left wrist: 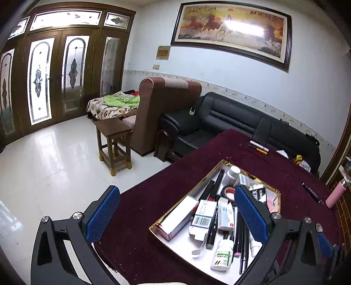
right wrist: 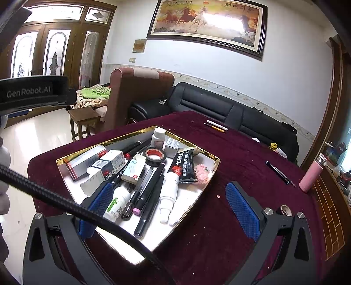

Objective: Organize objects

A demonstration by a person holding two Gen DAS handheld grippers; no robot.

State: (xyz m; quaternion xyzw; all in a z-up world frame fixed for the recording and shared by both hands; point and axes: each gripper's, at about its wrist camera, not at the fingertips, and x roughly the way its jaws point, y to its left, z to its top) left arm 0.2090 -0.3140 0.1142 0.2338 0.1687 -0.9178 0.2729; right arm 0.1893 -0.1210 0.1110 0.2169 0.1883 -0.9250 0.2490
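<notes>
A living room with a black sofa [right wrist: 210, 105], a brown armchair [right wrist: 136, 87] and a framed horse painting [right wrist: 208, 19] lies behind a table draped in dark red velvet cloth [right wrist: 230, 175]. On that cloth sits the landmark, a gold-rimmed white tray [right wrist: 204, 190] crowded with small goods.

Both claws hover above the near side of the tray with jaws spread wide and nothing between them. The left gripper [left wrist: 177, 219] straddles the tray's near-left part; the right gripper [right wrist: 173, 206] hangs over its near-right corner, one pad above the tray, the other above bare cloth.

Outside the tray, the loose pieces all lie on the right gripper's side. A black pen [right wrist: 279, 173] rests to the right of the tray, its long axis running from near the tray away toward the pink bottle [right wrist: 311, 175] standing at the table's right edge. Beyond the tray, toward the sofa, two slim sticks [right wrist: 216, 126] lie side by side, one white, one yellowish. A small tape roll [right wrist: 286, 210] sits near the tray's right, just behind the right claw's finger.

Judging by this, the right hand is nearer to every stray item, the pen likely first.

In the tray I count two white pill bottles, one black tape roll [right wrist: 154, 155], one black sachet [right wrist: 183, 166], roughly four boxes and several dark pens.
</notes>
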